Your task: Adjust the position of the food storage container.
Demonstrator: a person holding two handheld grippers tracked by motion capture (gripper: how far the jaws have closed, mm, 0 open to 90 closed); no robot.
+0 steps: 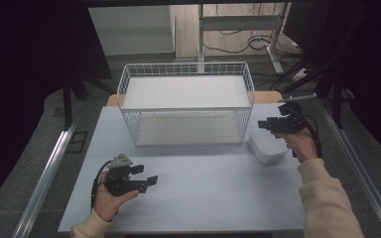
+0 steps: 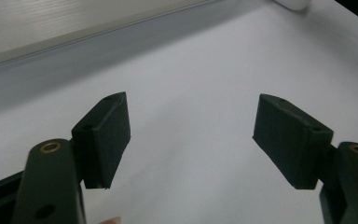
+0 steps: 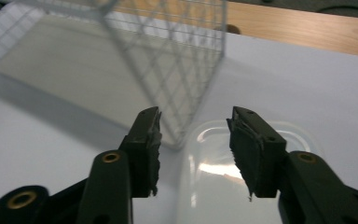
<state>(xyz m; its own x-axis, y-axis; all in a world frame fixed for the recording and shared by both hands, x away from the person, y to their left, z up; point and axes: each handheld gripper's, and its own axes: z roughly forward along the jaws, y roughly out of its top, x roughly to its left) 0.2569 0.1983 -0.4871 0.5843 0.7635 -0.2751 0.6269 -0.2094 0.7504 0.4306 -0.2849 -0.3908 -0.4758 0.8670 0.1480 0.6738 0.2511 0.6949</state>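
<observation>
A white wire basket [image 1: 186,102] with two shelves stands at the back middle of the white table [image 1: 188,198]. A shallow clear-white plastic container [image 1: 267,145] lies just right of the basket. My right gripper [image 1: 264,124] hovers above that container, open, jaws apart with nothing between them; in the right gripper view the container [image 3: 223,177] lies below the jaws and the basket's corner [image 3: 186,70] is just ahead. My left gripper [image 1: 145,174] is held low over the table's front left, open and empty; its pads [image 2: 105,137] frame bare table.
A strip of wooden tabletop [image 1: 268,96] shows behind the white sheet. Metal rails [image 1: 44,173] run along both sides of the table. Cables and a desk frame [image 1: 238,29] lie on the floor beyond.
</observation>
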